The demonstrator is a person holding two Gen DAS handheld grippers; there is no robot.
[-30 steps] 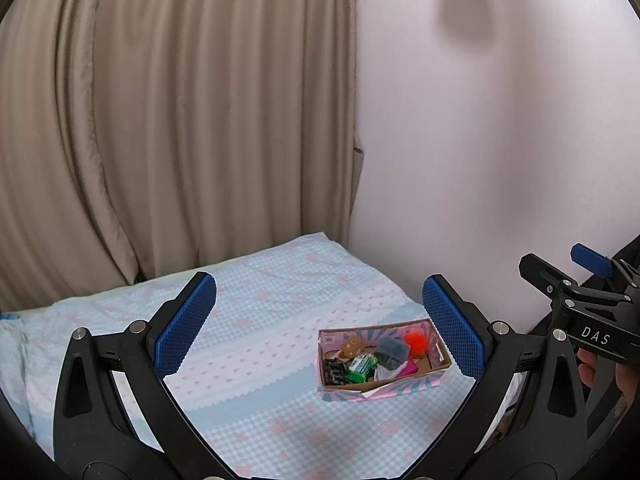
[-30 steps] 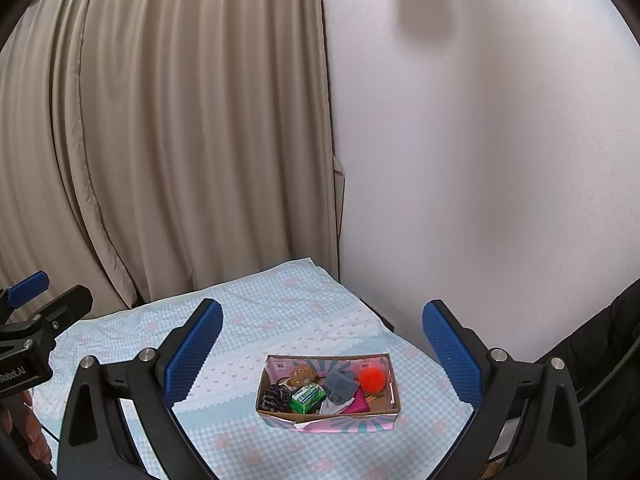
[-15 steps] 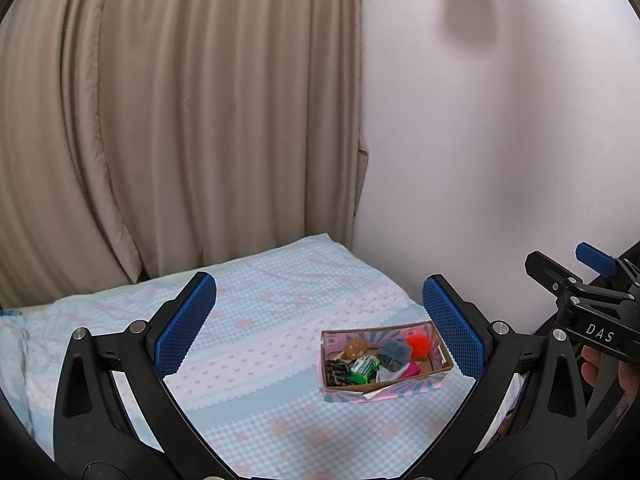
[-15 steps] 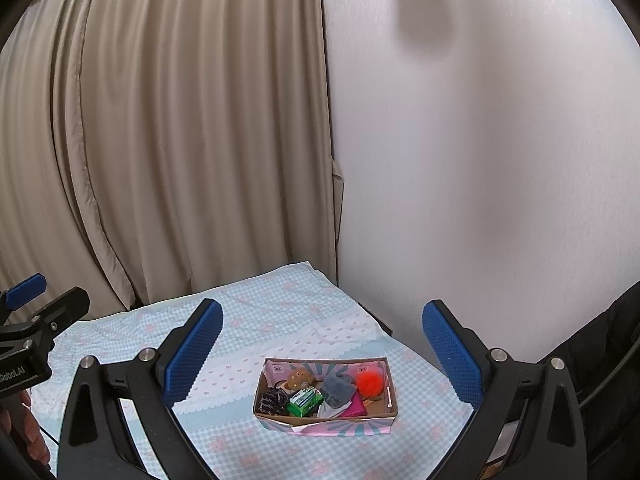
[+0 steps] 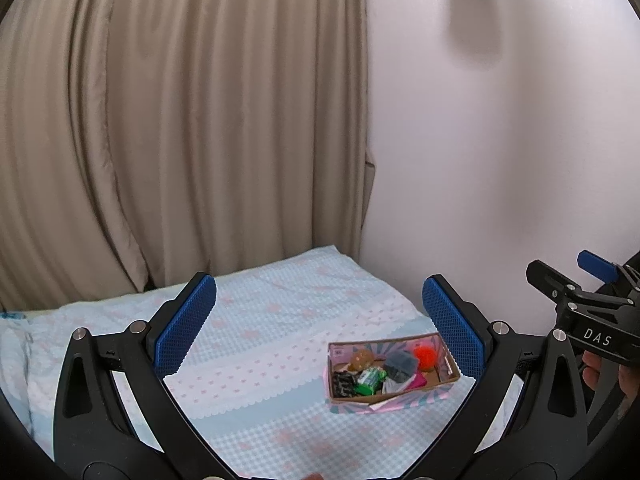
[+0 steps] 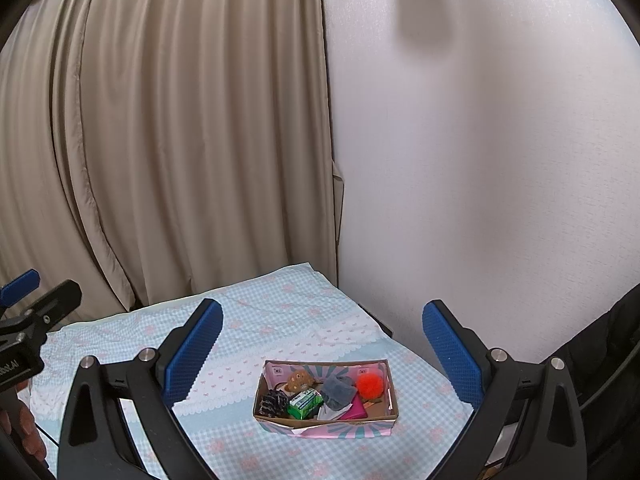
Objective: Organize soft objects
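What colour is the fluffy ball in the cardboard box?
Bright orange-red; the pom-pom shows best in the right wrist view.

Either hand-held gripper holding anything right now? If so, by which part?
Nothing held. The left hand-held gripper and right hand-held gripper are both open and empty, up above the bed; the soft items sit in the cardboard box.
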